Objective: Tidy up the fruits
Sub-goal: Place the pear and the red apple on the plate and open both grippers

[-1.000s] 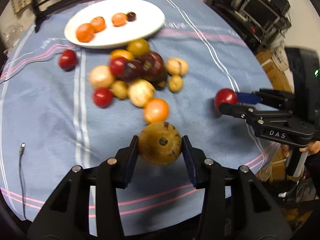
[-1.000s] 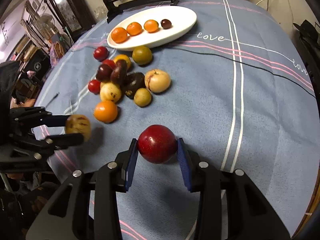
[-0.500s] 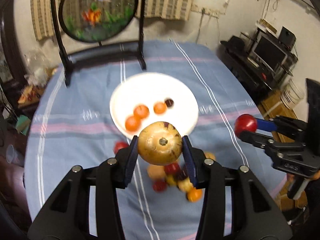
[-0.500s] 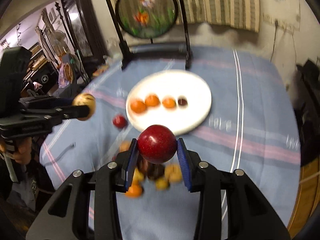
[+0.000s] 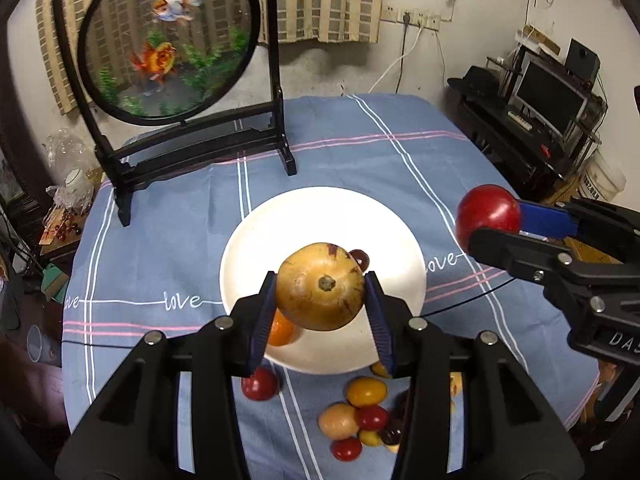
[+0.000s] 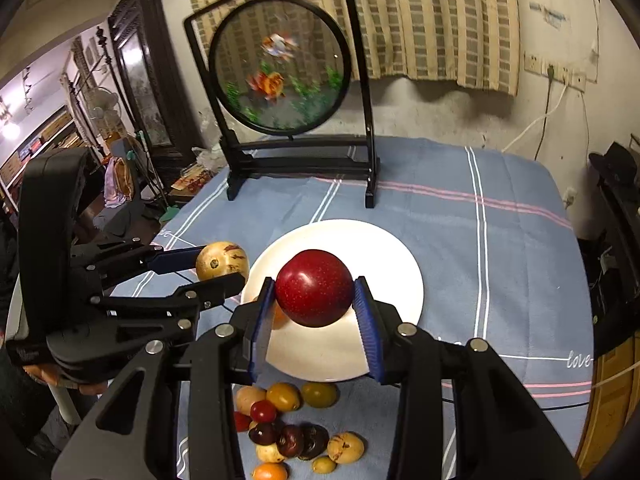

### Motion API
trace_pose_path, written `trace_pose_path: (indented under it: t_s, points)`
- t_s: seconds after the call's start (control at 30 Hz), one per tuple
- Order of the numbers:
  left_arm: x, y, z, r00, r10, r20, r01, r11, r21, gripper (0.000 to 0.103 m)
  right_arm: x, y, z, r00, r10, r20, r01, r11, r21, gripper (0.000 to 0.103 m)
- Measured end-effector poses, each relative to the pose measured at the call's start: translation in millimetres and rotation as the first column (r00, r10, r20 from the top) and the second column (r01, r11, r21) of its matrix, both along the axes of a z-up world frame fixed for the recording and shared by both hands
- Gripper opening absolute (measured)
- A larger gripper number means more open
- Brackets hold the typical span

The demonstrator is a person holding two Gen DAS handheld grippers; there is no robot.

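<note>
Yellow-brown round fruit [image 5: 320, 286] clamped in left gripper [image 5: 320, 300], red fruit [image 6: 314, 288] pinched in right gripper [image 6: 314, 300], both above white plate [image 5: 384, 232]. Prob firm, smooth, roll-prone; grip across widest part, w/ light squeeze.

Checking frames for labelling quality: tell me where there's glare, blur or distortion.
Left wrist view: white plate overexposed; loose red fruit slightly blurred; fisheye bends the tablecloth stripes. Right wrist view: highlight on the red apple; dark vignette corners.

Dim indoor light; glare on the white plate [image 5: 400, 240]; dark, bowed fisheye corners; sharp focus.
</note>
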State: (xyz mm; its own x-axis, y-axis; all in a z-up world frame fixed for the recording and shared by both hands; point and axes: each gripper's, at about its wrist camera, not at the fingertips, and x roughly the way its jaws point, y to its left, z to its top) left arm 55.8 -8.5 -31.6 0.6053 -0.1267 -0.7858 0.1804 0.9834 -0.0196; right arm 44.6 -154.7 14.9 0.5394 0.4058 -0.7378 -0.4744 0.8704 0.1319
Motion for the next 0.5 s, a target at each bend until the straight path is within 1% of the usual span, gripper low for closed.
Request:
trace_pose_path:
  t_s: [0.3,0.5]
  points:
    - [43.9,3.2,-35.9,0.998,-0.006,-0.060,0.007,1.000,0.014,0.044,34.1,2.0,-35.6,0.997,-0.019,-0.072,0.017,1.000,-0.024,0.040]
    - [65.6,1.4,-50.9,0.996,-0.007,-0.086,0.008,1.000,0.018,0.044,50.5,0.8,-55.0,0.994,-0.028,-0.106,0.024,0.999,-0.039,0.040]
